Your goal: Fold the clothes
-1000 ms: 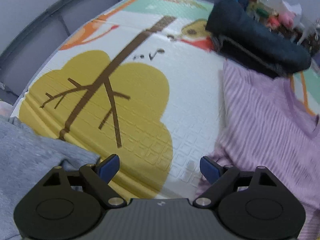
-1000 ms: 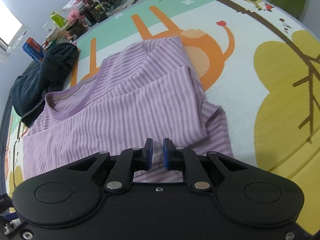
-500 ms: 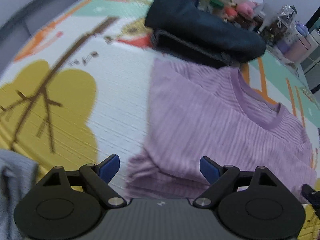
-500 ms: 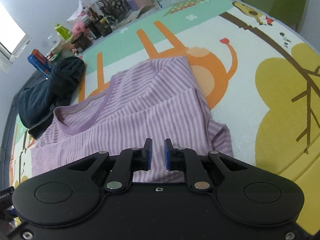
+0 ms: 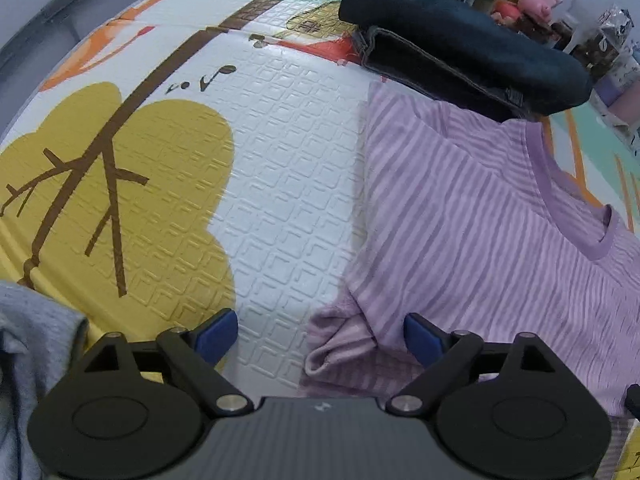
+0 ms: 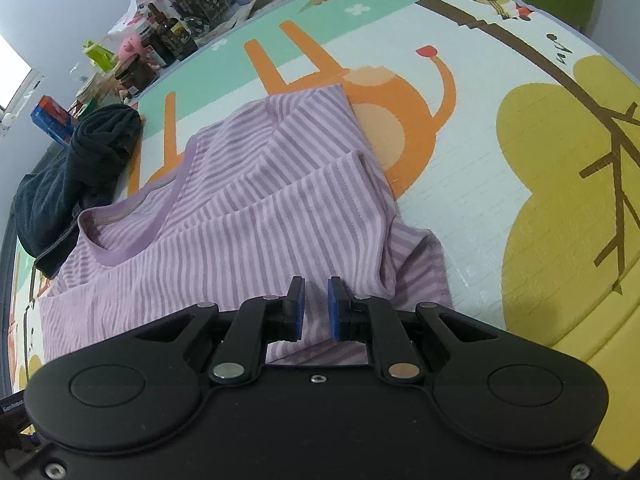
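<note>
The left tool (image 5: 318, 334) was held wide apart over the shirt (image 5: 480, 232); the right tool (image 6: 316, 306) was nearly together, nothing clamped

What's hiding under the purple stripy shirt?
The purple stripy shirt lies on the picture mat. It covers part of the orange animal printed there. A sleeve is tucked under its edge. Anything else beneath is covered.
</note>
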A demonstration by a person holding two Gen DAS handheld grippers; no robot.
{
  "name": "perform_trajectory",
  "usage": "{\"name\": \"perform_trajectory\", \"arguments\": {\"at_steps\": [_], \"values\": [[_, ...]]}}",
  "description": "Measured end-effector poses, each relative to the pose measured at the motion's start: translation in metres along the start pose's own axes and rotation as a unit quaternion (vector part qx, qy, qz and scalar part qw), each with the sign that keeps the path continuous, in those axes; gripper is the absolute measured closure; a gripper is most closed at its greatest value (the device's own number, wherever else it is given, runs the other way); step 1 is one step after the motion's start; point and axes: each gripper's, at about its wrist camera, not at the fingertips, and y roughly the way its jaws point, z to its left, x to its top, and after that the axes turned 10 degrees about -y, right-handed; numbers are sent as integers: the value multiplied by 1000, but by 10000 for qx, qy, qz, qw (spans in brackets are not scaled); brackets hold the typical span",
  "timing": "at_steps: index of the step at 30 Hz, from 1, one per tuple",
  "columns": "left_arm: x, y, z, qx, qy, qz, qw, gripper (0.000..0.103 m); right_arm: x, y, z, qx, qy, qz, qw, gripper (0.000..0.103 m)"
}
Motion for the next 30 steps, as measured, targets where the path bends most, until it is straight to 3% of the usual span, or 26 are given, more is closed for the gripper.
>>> {"name": "perform_trajectory", "arguments": {"at_steps": [13, 16, 23, 27, 30], "values": [[8, -9, 2, 150, -71, -26, 9999, 11, 3, -3, -6, 37, 37, 22, 10000, 95], [14, -24, -4, 174, -61, -171, 9997, 14, 11, -18, -8, 48, 80, -212, 9997, 92], [27, -49, -36, -808, -14, -445, 9957, 14, 39, -36, 0, 229, 74, -624, 9978, 92], [26, -38, -63, -1127, 232, -391, 9926, 15, 44, -23, 4, 635, 237, -596, 9959, 92], [22, -22, -78, -1252, 412, -228, 9910, 24, 41, -5, 4, 799, 417, -451, 9949, 92]]}}
